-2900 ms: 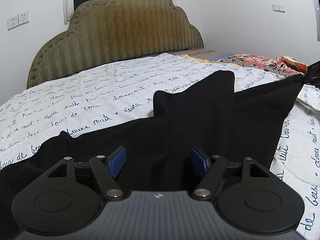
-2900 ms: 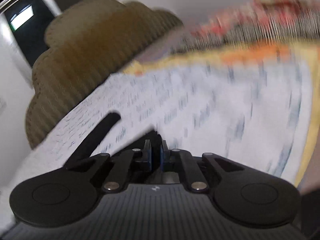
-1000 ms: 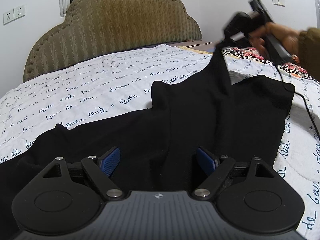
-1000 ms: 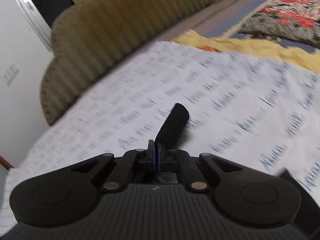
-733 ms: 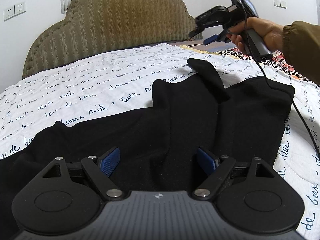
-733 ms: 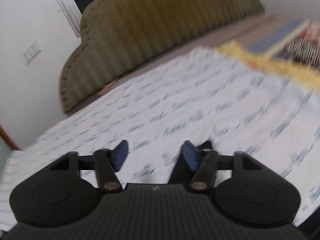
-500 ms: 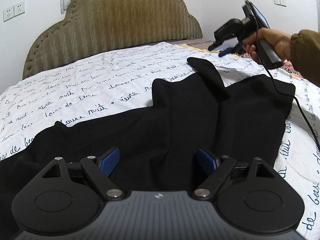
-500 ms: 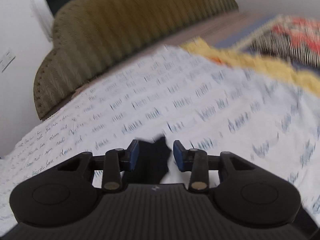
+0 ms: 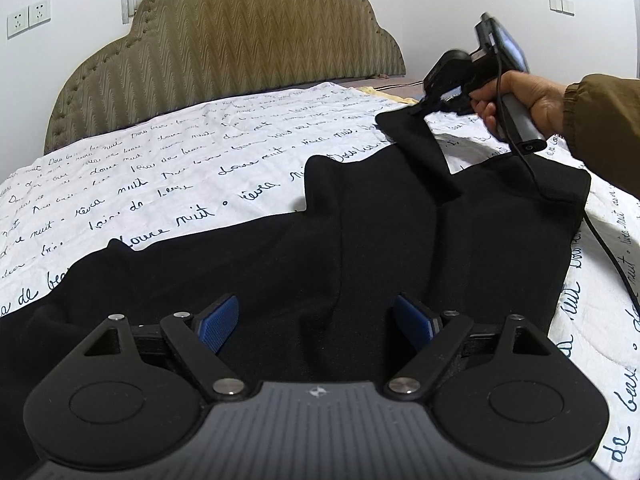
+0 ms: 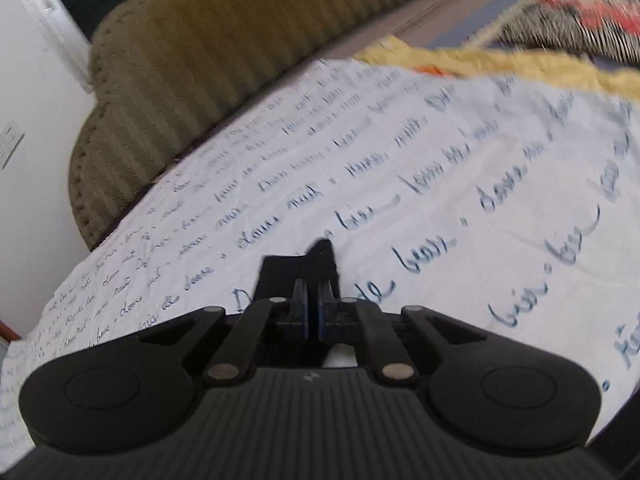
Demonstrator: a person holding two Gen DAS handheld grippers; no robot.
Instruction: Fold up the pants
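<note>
Pants (image 9: pixel 360 248) spread black across the bed's script-print quilt (image 9: pixel 160 184). Right tool (image 10: pixel 313 312) pinched on far corner tip, mid-adjustment before folding. Left tool (image 9: pixel 316 320) wide apart, empty, low over near fabric. Next, probably: pull corner flat, then grip near edge.

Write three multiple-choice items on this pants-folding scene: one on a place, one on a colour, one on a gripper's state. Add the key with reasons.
1. Where do the pants lie?
A. on the white bedspread with blue script
B. draped over the headboard
C. on the floor

2. What colour are the pants?
A. grey
B. black
C. olive

3. How does the left gripper stand?
A. shut on a hem
B. shut on nothing
C. open above the cloth

Key: 1 A, the fabric spreads flat across the script print; 2 B, it is uniformly black; 3 C, its blue pads stand wide apart, while the right gripper pinches a far pants corner.
</note>
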